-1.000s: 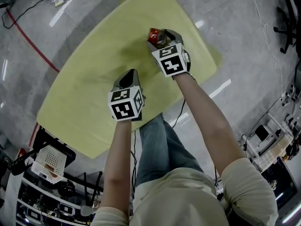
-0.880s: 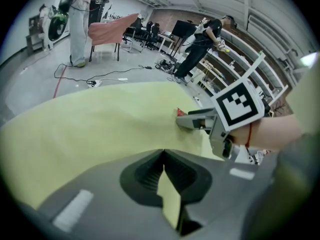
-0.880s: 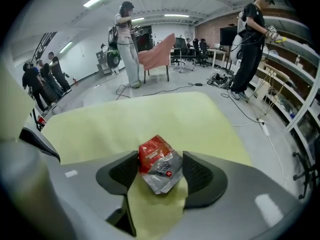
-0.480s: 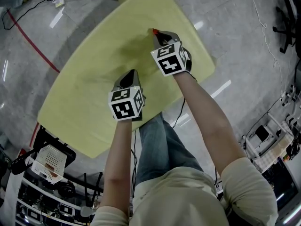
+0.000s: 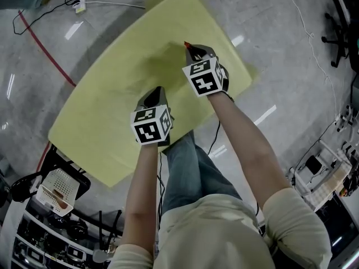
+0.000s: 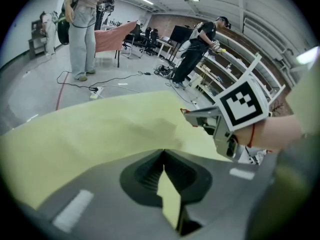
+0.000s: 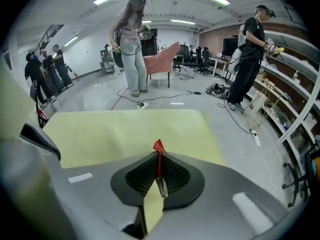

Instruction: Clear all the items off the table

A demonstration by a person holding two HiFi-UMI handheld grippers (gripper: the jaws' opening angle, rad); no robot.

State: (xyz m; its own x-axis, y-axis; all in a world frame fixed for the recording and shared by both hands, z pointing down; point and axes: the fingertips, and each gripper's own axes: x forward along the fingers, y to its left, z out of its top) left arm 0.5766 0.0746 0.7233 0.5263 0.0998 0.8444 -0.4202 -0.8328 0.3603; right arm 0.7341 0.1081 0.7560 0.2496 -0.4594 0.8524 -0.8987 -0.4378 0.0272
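From the head view, the yellow-green desk [image 5: 106, 116] stands on a grey floor, and the person's two bare forearms reach out over it. The left gripper [image 5: 153, 96] hovers over the near middle of the desk, and the right gripper [image 5: 196, 50] is farther out and to the right, with a corner of a red packet [image 5: 187, 45] poking from its tip. In the left gripper view, the left gripper's [image 6: 163, 155] jaws are pressed together with nothing between them, only desk surface beyond. The right gripper [image 6: 192, 115] shows to the right, a red speck at its tip. In the right gripper view, the jaws have just been closing and now pinch the red packet [image 7: 158, 154], which stands as a thin red strip with a silvery edge between the pads. Its top corner juts past the tips, with the desk [image 7: 110, 129] beyond.
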